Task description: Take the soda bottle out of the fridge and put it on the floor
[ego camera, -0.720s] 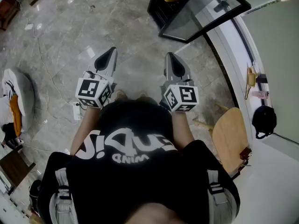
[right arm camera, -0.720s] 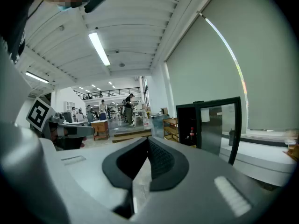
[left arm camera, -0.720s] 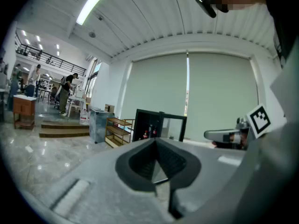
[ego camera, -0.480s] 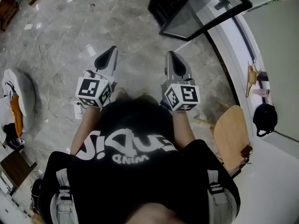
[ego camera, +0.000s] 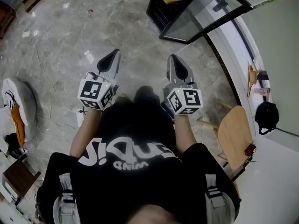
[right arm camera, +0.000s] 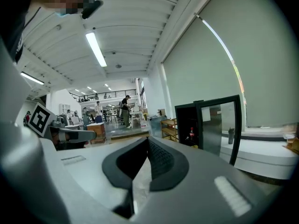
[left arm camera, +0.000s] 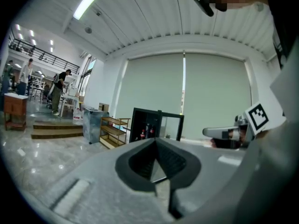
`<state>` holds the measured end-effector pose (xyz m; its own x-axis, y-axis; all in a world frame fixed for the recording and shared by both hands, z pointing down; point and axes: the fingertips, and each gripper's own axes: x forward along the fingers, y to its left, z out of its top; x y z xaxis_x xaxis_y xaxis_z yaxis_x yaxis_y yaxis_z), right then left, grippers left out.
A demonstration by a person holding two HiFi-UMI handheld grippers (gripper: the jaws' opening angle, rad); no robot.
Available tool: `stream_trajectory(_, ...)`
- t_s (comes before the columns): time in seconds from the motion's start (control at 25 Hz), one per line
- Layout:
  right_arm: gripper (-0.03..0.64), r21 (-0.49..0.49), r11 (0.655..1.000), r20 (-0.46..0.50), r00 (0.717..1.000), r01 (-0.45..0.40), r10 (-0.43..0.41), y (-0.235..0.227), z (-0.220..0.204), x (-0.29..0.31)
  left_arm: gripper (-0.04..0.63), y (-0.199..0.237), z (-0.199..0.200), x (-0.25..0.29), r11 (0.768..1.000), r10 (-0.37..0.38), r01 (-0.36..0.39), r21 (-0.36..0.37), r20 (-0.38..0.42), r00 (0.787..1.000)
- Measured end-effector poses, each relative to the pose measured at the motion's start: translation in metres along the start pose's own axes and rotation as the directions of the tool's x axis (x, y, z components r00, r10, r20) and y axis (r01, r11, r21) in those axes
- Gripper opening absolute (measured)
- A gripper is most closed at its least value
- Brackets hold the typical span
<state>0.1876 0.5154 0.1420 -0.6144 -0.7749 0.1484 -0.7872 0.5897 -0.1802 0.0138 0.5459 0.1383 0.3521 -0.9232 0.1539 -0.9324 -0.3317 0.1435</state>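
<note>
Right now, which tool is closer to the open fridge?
The right tool. The fridge, its glass door swung open, stands ahead on that tool's side; the left tool is farther from it.

Grey marble floor [ego camera: 60, 36], an open black fridge [ego camera: 159, 10] and a wooden chair [ego camera: 231, 136] directly on it

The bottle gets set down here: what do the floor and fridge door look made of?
Floor: likely polished stone or marble-look tile, grey veining and glossy reflections. Fridge door: apparently glass in a black frame, since the pane is see-through.
</note>
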Motion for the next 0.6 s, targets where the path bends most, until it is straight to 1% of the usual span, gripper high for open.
stream_trajectory(0.16,0.000,0.001,1.000,-0.003,1.000,0.017,-0.017,-0.002,-0.001,0.019,0.002,0.012,0.003,0.015,1.000,-0.024,0.024,0.002,0.001,1.000)
stream_trajectory(0.28,0.000,-0.001,0.999,0.004,0.999,0.033,-0.033,-0.015,0.000,0.038,0.002,0.024,0.007,0.038,0.999,-0.033,0.033,0.008,0.009,0.999)
stream_trajectory(0.44,-0.001,0.008,0.998,0.014,0.998,0.064,-0.065,-0.046,0.001,0.072,0.002,0.045,0.012,0.084,0.999,-0.050,0.049,0.023,0.017,0.999)
stream_trajectory(0.6,-0.001,0.012,0.996,0.016,0.996,0.085,-0.085,-0.077,0.011,0.116,0.002,0.067,0.021,0.135,0.997,-0.070,0.069,0.026,0.011,0.998)
